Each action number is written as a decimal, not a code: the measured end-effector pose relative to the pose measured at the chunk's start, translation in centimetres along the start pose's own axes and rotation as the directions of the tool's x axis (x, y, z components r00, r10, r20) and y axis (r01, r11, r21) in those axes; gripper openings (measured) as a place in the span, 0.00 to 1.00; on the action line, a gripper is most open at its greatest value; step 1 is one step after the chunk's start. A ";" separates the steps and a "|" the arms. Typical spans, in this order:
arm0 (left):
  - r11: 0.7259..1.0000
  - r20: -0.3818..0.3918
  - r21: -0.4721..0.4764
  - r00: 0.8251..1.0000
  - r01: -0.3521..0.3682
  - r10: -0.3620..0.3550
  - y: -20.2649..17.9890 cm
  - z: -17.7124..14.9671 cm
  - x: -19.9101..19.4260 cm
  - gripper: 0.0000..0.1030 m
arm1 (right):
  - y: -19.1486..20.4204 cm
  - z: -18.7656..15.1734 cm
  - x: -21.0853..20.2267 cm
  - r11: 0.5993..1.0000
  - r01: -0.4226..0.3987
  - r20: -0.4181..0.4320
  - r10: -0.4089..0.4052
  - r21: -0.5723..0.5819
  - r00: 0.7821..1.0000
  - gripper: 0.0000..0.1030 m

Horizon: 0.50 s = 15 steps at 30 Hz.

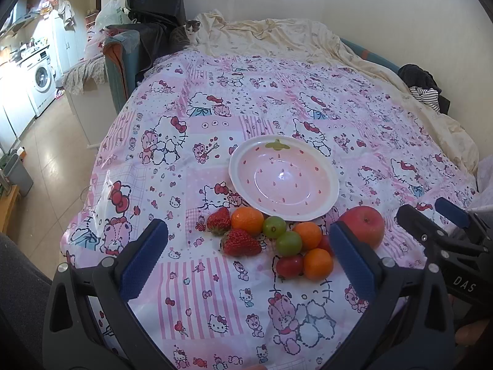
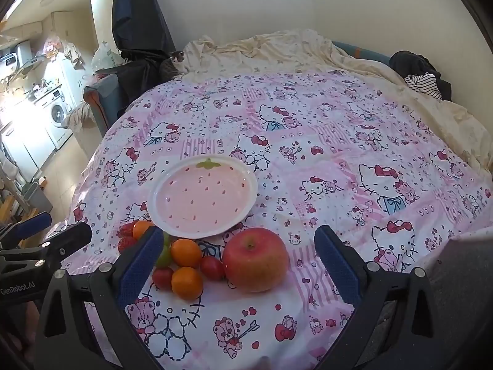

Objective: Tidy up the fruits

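Note:
A pink strawberry-patterned plate (image 1: 243,157) (image 2: 160,191) lies bare on the cartoon-print cloth. In front of it sits a cluster of fruit: two strawberries (image 1: 240,243), three small oranges (image 1: 247,220) (image 2: 186,283), two green grapes (image 1: 289,243), cherry tomatoes (image 1: 289,265) (image 2: 212,267) and a red apple (image 1: 365,225) (image 2: 255,260). My left gripper (image 1: 248,251) is open above the near side of the cluster, nothing between its blue pads. My right gripper (image 2: 238,254) is open too, with the apple in the gap between its fingers, untouched. Each gripper shows at the edge of the other's view.
The cloth (image 1: 277,98) covers a bed-like surface, with a cream sheet (image 1: 277,35) bunched at the far side. A cat (image 1: 192,29) sits at the far left corner. Dark and striped clothes (image 1: 426,91) lie at the far right. The floor and a washing machine (image 1: 43,78) are to the left.

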<state>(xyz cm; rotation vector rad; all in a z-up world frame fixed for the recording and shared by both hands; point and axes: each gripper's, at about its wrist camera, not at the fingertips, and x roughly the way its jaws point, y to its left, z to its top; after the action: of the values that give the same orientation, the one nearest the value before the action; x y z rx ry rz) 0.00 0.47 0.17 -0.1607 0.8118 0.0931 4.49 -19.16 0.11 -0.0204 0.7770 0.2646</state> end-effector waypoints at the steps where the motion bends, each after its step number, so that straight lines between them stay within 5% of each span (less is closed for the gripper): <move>1: 1.000 -0.001 0.000 1.000 0.001 -0.001 0.0 0.0 0.0 1.00 | -0.1 0.0 0.0 1.000 0.000 0.000 0.000 0.001 1.000 0.97; 15: 1.000 -0.001 -0.010 1.000 0.001 -0.001 0.1 0.2 0.0 1.00 | -0.1 -0.1 0.0 1.000 0.000 0.000 0.000 0.003 1.000 0.97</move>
<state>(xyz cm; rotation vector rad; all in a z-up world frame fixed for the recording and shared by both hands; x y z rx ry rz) 0.10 0.56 0.30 -0.1706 0.8123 0.0958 4.43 -19.23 0.04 -0.0175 0.7776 0.2638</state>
